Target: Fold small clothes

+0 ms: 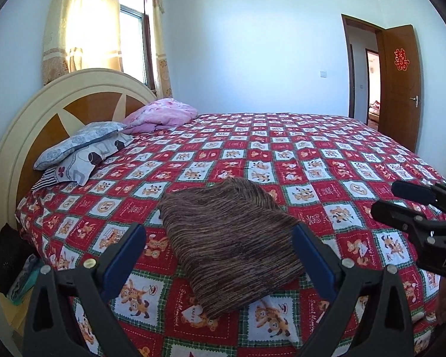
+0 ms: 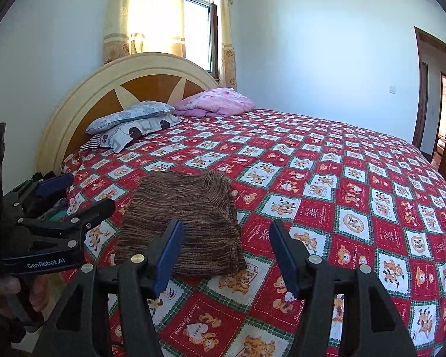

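A folded brown striped knit garment (image 1: 232,238) (image 2: 184,217) lies flat on the red patchwork bedspread (image 1: 312,154) (image 2: 327,178), near the bed's front edge. In the left wrist view my left gripper (image 1: 217,228) is open wide and hovers above the garment's near end without touching it. In the right wrist view my right gripper (image 2: 226,224) is open with nothing between its blue pads, just right of the garment's near corner. Each gripper also shows in the other's view: the right gripper (image 1: 386,197) at the right edge and the left gripper (image 2: 89,192), held by a hand, at the left edge.
Two patterned pillows (image 1: 80,148) (image 2: 130,125) and a pink quilt (image 1: 163,114) (image 2: 217,101) lie against the round headboard (image 1: 29,125). A pile of dark clothes (image 1: 6,253) sits beside the bed at the left. A brown door (image 1: 401,86) stands open at the far right.
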`<state>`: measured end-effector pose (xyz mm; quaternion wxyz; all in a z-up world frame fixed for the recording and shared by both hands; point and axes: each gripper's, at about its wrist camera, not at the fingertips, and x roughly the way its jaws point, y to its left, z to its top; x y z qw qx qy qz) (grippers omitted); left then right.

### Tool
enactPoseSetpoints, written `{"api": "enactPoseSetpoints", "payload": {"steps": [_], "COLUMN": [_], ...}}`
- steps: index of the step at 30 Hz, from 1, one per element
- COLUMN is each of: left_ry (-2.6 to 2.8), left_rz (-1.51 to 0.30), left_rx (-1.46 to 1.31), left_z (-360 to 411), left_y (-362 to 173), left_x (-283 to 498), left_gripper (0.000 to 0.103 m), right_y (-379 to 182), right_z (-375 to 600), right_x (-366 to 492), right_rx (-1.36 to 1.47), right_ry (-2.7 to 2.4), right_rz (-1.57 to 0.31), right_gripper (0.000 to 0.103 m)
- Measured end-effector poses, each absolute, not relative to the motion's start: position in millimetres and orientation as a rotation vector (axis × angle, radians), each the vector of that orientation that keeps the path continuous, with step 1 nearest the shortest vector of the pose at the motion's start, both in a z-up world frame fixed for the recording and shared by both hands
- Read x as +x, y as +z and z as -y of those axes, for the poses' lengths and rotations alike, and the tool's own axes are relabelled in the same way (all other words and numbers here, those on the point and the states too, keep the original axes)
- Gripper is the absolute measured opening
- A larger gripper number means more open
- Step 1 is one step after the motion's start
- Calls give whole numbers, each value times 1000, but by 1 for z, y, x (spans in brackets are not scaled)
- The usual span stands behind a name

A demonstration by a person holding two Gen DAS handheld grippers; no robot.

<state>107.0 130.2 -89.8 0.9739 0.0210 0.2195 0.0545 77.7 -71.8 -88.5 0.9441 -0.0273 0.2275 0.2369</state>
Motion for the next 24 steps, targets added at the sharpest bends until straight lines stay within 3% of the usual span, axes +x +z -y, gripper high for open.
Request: {"api": "enactPoseSetpoints", "payload": {"steps": [24], "left_ry": [119], "left_rz": [-418], "left_rx": [22], "left_z": [-134], "left_y": [-83], "left_x": [102], "left_gripper": [101], "right_y": [-82], "right_z": [70], "right_x": [66], "right_rx": [-65], "right_ry": [486], "right_rz": [-426], "right_gripper": [64]}}
